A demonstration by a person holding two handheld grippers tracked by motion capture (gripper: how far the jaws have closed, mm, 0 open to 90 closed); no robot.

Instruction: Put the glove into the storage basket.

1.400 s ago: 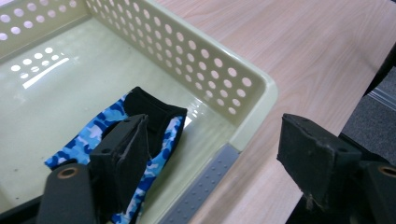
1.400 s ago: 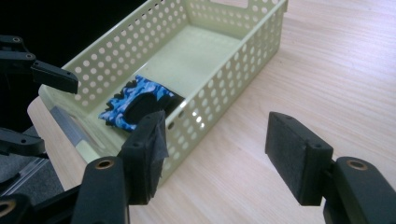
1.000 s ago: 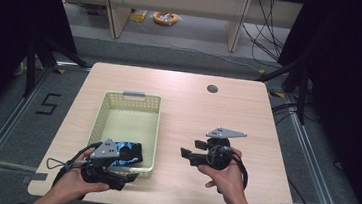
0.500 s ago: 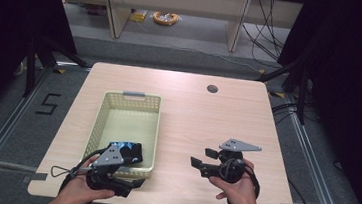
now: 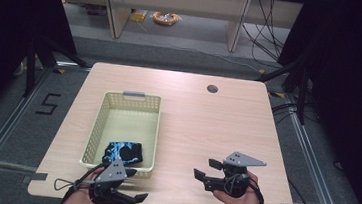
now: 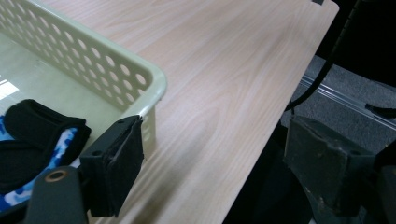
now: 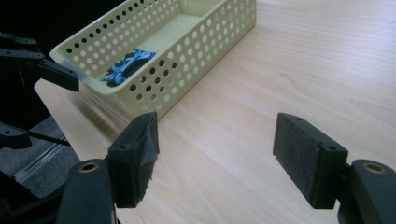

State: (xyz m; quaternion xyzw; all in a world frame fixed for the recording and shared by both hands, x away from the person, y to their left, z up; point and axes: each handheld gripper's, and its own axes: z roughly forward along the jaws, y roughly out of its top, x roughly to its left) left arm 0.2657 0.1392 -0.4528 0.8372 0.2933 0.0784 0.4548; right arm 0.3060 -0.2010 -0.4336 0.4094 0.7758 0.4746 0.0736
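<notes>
A pale yellow perforated basket (image 5: 97, 124) (image 6: 140, 81) (image 7: 210, 32) stands on the left half of the wooden table (image 5: 207, 119). A black and blue cloth item (image 5: 123, 151) (image 6: 32, 135) (image 7: 126, 63) lies in its near end. My left gripper (image 5: 129, 187) (image 6: 215, 163) is open at the table's near edge, just in front of the basket's near right corner, with nothing between its jaws. My right gripper (image 5: 206, 171) (image 7: 215, 154) is open low over the bare table to the right of the basket, pointing left toward it, and holds nothing.
A round cable hole (image 5: 212, 89) sits near the table's far right. Beyond the far edge are shelf legs and a coil of orange cable (image 5: 164, 17) on the floor. Dark curtains hang on both sides. Floor rails (image 5: 314, 160) run beside the table.
Both grippers have drawn back toward the near edge of the table. The left one has pulled out from over the basket's near end; the cloth item stays in the basket.
</notes>
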